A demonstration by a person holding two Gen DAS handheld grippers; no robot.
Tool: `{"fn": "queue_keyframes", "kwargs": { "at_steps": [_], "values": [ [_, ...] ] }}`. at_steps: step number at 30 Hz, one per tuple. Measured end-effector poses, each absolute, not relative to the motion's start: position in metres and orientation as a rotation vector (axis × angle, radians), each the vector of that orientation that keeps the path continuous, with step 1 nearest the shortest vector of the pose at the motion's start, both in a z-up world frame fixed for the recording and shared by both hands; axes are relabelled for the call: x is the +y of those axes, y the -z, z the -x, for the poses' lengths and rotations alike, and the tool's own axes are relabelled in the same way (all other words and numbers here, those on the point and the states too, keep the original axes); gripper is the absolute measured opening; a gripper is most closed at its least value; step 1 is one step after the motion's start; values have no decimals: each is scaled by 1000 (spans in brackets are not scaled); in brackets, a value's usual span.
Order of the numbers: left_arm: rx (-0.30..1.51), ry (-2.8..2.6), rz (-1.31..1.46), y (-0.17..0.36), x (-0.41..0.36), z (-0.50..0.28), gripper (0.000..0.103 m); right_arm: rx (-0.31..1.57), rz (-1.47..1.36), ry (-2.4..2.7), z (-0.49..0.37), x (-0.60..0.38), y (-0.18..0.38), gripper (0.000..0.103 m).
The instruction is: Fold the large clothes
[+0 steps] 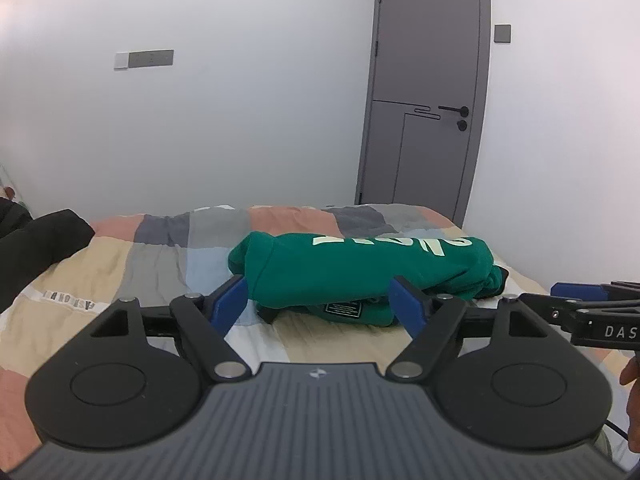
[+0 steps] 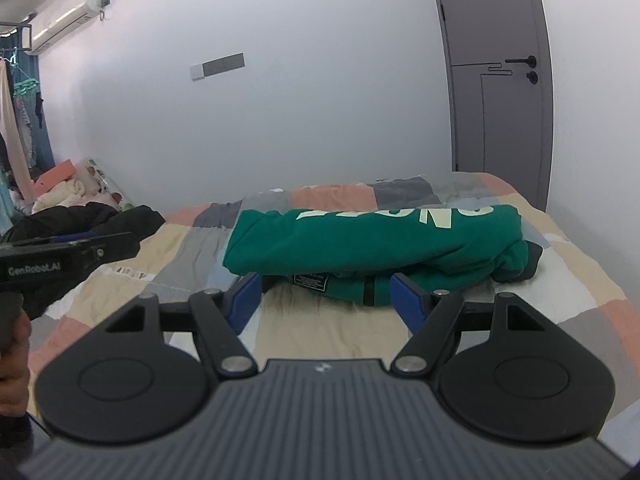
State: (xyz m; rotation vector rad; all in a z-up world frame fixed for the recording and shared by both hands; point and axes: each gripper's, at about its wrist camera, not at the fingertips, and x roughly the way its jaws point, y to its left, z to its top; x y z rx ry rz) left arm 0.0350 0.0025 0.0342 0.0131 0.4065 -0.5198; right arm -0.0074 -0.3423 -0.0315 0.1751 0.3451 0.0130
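Green sweatshirt (image 1: pixel 360 268) already folded on patchwork quilt (image 1: pixel 160 256). Left gripper (image 1: pixel 320 300) & right gripper (image 2: pixel 326 296) spread, empty, near its front edge. Next, prob.: tidy or lift bundle w/ both.

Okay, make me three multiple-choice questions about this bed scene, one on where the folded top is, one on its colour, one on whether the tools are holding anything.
1. Where does the folded sweatshirt lie?
A. on the patchwork quilt
B. on the floor
C. on a chair

2. What colour is the sweatshirt?
A. red
B. green with pale lettering
C. plain white

3. What state are the left tool and right tool in?
A. both clamped on the sweatshirt
B. both open, holding nothing
C. one holds a hanger

Answers: 1 A, the quilt shows all around it; 2 B, green cloth with pale letters; 3 B, the blue fingers stand apart, gripping no cloth.
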Motion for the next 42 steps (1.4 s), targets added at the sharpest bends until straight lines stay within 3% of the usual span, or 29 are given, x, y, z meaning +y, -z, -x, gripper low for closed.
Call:
{"fn": "queue_keyframes", "kwargs": {
  "at_steps": [11,16,19,22,42],
  "values": [
    [414,513,-33,-31,-5,-34,102,354,-182,5,8,-348,34,74],
    [425,508,-39,-31,-7,-35,103,344,-172,27,7,-351,31,78],
    [429,505,-41,-31,-7,-36,103,332,-165,44,8,-352,29,86],
    [430,501,-42,-31,-7,-35,103,331,-172,58,7,-355,28,103],
    [438,487,-48,-35,-8,-33,103,352,-167,50,3,-352,28,103]
  ]
}}
